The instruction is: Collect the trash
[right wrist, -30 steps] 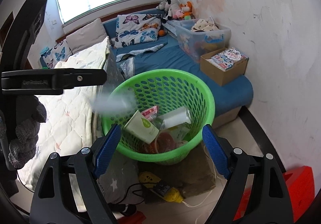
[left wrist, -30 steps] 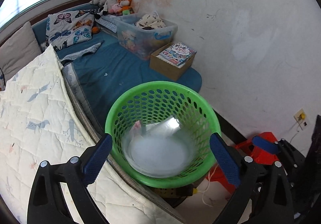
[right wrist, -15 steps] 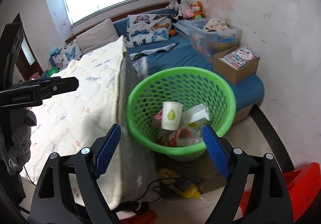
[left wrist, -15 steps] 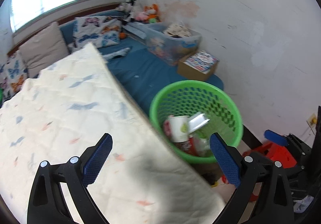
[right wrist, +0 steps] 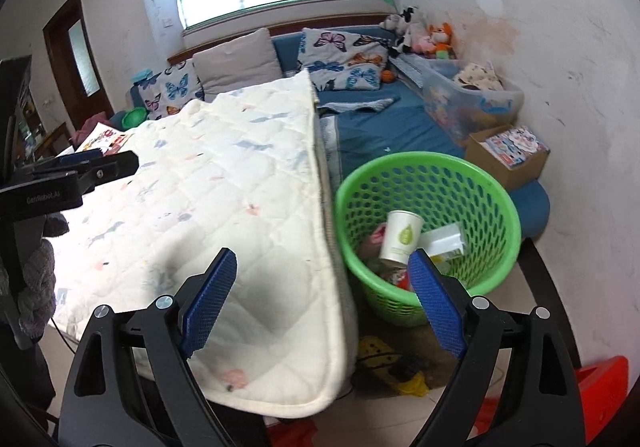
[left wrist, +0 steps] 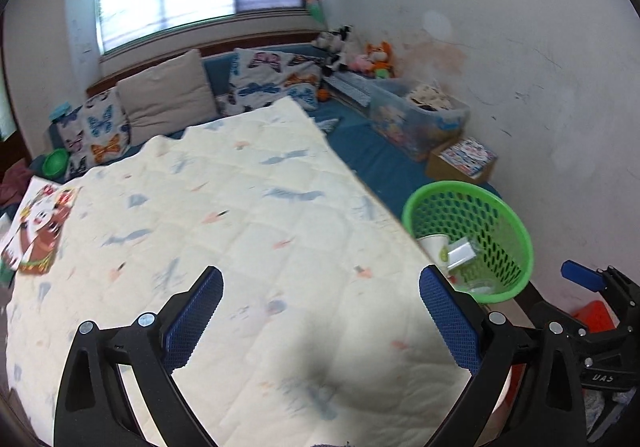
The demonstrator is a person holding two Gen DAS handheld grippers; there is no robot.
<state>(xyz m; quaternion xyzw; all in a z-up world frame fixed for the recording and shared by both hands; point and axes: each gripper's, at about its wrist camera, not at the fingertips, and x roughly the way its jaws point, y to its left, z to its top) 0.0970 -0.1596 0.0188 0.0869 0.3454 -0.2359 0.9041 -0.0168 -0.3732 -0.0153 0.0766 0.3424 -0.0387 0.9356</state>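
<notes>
A green perforated basket (right wrist: 424, 159) stands on the floor between the mattress and the blue couch. It holds a paper cup with a green leaf (right wrist: 400, 239), a white box (right wrist: 442, 241) and other wrappers. My right gripper (right wrist: 324, 275) hangs near the basket's left side, its jaws opening with nothing between them. In the left wrist view the basket (left wrist: 460, 187) is far right and the cup (left wrist: 436, 247) shows inside. My left gripper (left wrist: 320, 287) is open and empty over the quilt. The right gripper's blue pad (left wrist: 580, 275) shows at the right edge.
A white quilted mattress (left wrist: 240, 247) fills the foreground, with a picture book (left wrist: 40, 231) at its left. Behind are a blue couch with butterfly pillows (right wrist: 344, 59), a clear storage bin (right wrist: 472, 99) and a cardboard box (right wrist: 508, 155). A yellow power strip (right wrist: 400, 371) and red stool (right wrist: 600, 379) sit on the floor.
A clear plastic piece fell into the basket. Both grippers then drew back and to the left, so the mattress now fills the foreground and the basket sits to the right.
</notes>
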